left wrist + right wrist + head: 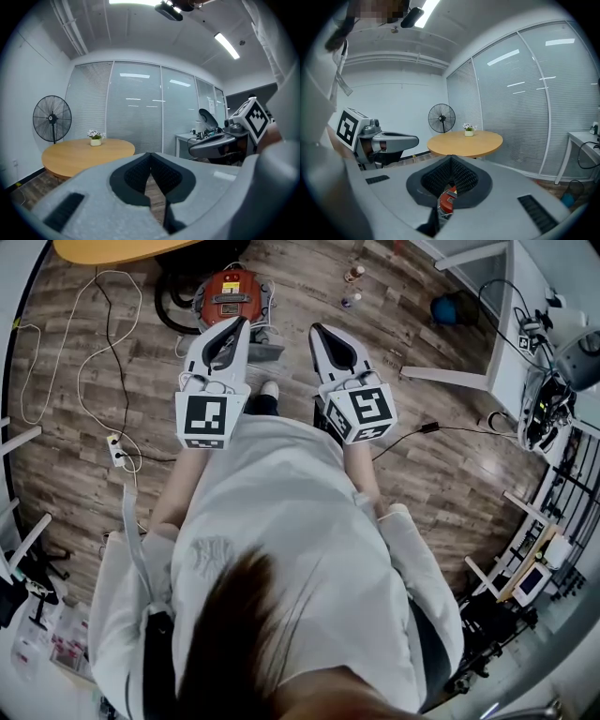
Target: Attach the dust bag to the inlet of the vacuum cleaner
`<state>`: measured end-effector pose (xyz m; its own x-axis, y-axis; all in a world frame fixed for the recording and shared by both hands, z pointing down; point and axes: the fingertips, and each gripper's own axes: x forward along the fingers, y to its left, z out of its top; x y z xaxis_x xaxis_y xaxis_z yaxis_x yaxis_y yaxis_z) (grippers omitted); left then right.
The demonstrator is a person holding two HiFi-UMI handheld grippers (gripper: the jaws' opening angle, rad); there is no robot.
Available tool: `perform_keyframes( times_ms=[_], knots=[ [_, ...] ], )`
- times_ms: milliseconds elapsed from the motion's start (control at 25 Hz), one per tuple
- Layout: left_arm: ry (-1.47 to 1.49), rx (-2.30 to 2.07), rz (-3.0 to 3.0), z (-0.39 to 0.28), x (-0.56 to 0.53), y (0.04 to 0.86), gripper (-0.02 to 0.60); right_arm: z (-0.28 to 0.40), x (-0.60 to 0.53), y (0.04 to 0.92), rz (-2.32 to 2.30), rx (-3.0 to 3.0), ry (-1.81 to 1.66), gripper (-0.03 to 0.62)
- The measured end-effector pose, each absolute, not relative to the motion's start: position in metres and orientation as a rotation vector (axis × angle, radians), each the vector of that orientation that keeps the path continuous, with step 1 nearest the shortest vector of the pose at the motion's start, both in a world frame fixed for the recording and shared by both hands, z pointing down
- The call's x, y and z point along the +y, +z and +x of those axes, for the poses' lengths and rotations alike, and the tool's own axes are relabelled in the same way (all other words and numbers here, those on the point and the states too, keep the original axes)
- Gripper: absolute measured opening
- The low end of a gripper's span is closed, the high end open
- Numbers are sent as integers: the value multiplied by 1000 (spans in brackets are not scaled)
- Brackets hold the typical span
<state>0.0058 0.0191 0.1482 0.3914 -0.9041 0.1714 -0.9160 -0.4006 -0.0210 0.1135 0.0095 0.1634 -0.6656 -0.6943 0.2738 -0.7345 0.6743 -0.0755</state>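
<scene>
The vacuum cleaner (232, 294), red-topped, sits on the wood floor (441, 465) ahead of the person (300, 549), past the tips of both grippers. In the head view the left gripper (241, 324) points nearly straight at it, and its tip overlaps the vacuum cleaner's near edge. The right gripper (318, 330) is just to the right of the vacuum cleaner and apart from it. Both grippers have their jaws pressed together with nothing between them. In the right gripper view a red patch of the vacuum cleaner shows through the gap under the closed pads, which is background and not a grip.

A black hose (172, 307) curls on the vacuum cleaner's left side. Further left of it, white cables (94, 352) loop over the boards down to a power strip (116, 450). Beyond the vacuum cleaner stands a round wooden table (112, 249). To its right lie two small bottles (352, 287), then bare floor up to a white desk (502, 343). The floor between the vacuum cleaner and the person's feet is open.
</scene>
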Motion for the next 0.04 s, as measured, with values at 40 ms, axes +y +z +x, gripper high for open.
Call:
perform_keyframes(
  times_ms=[40],
  knots=[
    [238,-1680,2556,8,21,148,17,115,10,163,1153,-2669,263,2]
  ],
)
